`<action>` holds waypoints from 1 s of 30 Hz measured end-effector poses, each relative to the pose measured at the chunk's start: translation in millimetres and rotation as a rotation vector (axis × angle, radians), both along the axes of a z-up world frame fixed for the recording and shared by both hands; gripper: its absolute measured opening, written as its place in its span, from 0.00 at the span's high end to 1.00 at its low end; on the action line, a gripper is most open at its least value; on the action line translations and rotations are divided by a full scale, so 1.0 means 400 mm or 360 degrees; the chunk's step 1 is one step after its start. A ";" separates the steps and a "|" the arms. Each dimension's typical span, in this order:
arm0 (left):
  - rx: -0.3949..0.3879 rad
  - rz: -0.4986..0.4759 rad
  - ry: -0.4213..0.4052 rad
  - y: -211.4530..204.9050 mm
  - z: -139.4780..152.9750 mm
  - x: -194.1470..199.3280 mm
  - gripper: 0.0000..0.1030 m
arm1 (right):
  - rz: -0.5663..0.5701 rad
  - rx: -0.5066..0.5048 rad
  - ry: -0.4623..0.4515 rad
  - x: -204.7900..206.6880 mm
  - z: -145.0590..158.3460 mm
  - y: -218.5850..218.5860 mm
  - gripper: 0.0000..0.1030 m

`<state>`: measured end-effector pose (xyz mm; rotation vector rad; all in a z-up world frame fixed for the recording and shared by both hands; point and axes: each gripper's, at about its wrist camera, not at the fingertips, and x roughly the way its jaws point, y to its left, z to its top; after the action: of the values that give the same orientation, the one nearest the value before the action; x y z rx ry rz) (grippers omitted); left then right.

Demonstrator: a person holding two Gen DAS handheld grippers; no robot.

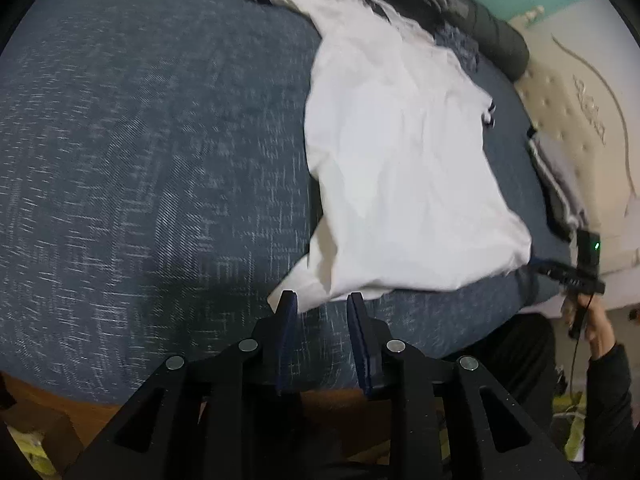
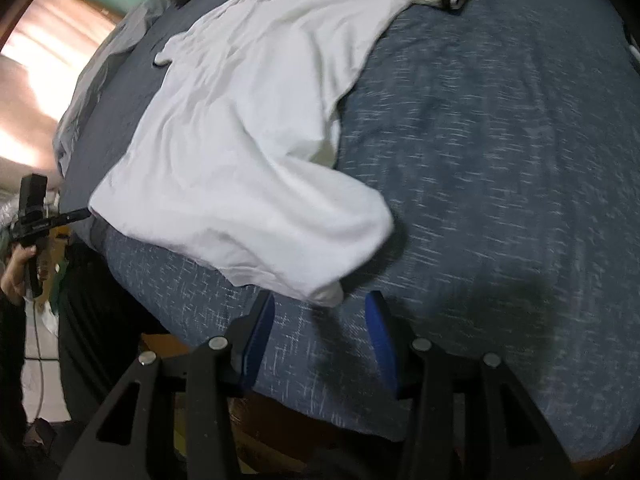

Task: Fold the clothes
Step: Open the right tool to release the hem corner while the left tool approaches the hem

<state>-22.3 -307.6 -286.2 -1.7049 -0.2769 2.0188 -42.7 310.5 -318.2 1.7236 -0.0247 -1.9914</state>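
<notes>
Bed (image 1: 140,160), blue cover: holds all.
White shirt (image 1: 400,160): spread lengthwise, hem corners at near edge, one rumpled; sleeve out, no fold seen, folding left to do.
L gripper (image 1: 322,300), R gripper (image 2: 320,300): jaws apart, empty, just short of hem.

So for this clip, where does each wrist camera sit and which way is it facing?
Left wrist: on the left gripper at the bed's near edge, facing the white shirt; the right hand shows far right.
Right wrist: on the right gripper, same edge, facing the shirt's hem corner; the left hand shows far left.
Shared: the shirt, the blue bedcover, both grippers open and empty.
</notes>
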 end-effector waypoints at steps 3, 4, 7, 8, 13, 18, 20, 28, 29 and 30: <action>-0.0024 -0.0041 0.0014 0.021 -0.015 0.001 0.73 | 0.0043 0.0060 0.0029 -0.003 -0.014 -0.027 0.54; -0.0036 -0.0054 0.0021 0.028 -0.020 0.002 0.73 | 0.0044 0.0071 0.0035 -0.004 -0.019 -0.031 0.54; -0.0077 -0.0082 0.0044 0.042 -0.027 -0.005 0.73 | 0.0011 0.0012 0.0008 -0.009 -0.034 -0.027 0.76; -0.0080 -0.0087 0.0047 0.044 -0.028 -0.008 0.75 | 0.0007 0.0010 0.0008 -0.008 -0.034 -0.026 0.84; -0.0098 -0.0095 0.0089 0.043 -0.013 -0.012 0.97 | -0.0006 -0.0055 0.0056 0.001 0.003 -0.014 0.96; -0.0083 -0.0135 0.0141 0.034 0.050 0.004 0.98 | 0.0012 -0.0145 0.0108 0.016 0.089 0.009 0.97; -0.0079 -0.0158 0.0162 0.026 0.082 0.017 0.99 | 0.0058 -0.0153 0.0129 0.026 0.124 0.009 0.97; -0.0167 -0.0206 0.0110 -0.012 0.090 0.065 1.00 | 0.0142 -0.0093 0.0069 0.065 0.113 0.002 0.97; -0.0162 -0.0182 0.0094 -0.020 0.078 0.063 1.00 | 0.0135 -0.0076 0.0056 0.067 0.100 0.004 0.97; -0.0159 -0.0162 0.0080 -0.026 0.065 0.062 1.00 | 0.0129 -0.0059 0.0042 0.069 0.087 0.006 0.97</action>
<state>2.3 -317.8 -260.1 -1.6892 -0.0720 2.0274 -15.2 312.8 -283.6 1.6485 0.0168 -1.9429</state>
